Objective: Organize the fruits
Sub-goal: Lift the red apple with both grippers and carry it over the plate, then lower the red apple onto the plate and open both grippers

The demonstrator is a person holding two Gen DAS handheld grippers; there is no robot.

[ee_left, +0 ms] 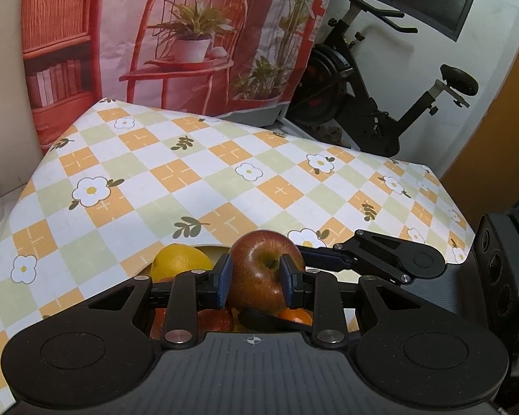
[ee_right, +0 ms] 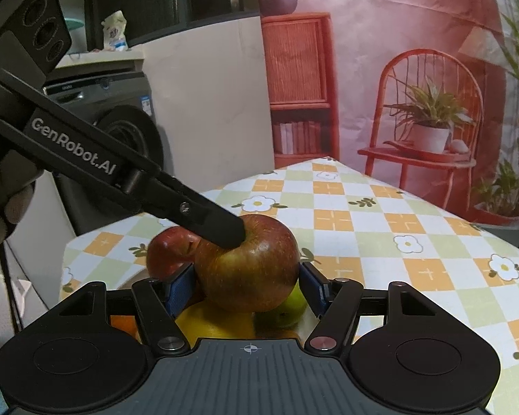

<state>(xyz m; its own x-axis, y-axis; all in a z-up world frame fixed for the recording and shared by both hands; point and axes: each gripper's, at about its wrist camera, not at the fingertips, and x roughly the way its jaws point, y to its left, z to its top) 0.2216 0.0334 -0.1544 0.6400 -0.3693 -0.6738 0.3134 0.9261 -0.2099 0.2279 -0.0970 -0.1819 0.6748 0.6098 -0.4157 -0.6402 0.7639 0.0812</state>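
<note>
- Looking along the left gripper (ee_left: 256,282), we see its jaws set narrow and clamped on the large red-and-green apple (ee_left: 257,292): one blue pad (ee_left: 225,280) presses the apple's flank, and the other sits at the edge of the stem hollow.
- From the right wrist view, we find one black finger of that gripper slanting down from the upper left, its tip at the stem hollow.
- We see the right gripper (ee_right: 247,287) with its jaws about half open and the apple between them. Its blue pads (ee_right: 180,287) lie close against both flanks, but we cannot tell whether they press.
- We place the apple above a heap of fruit at the near edge of the worktop (ee_left: 225,173), which is covered in an orange, green and white checked cloth with daisies.
- Under and around it we make out a yellow lemon (ee_left: 180,263), a small orange fruit (ee_left: 296,316), a second, darker red apple (ee_right: 166,252) and a green fruit (ee_right: 287,307).
- We note a grey gloved hand (ee_right: 3,214) at the left edge of the right wrist view.
- Beyond the worktop we see a pink printed backdrop (ee_left: 190,34) and a black exercise bike (ee_left: 380,103).
</note>
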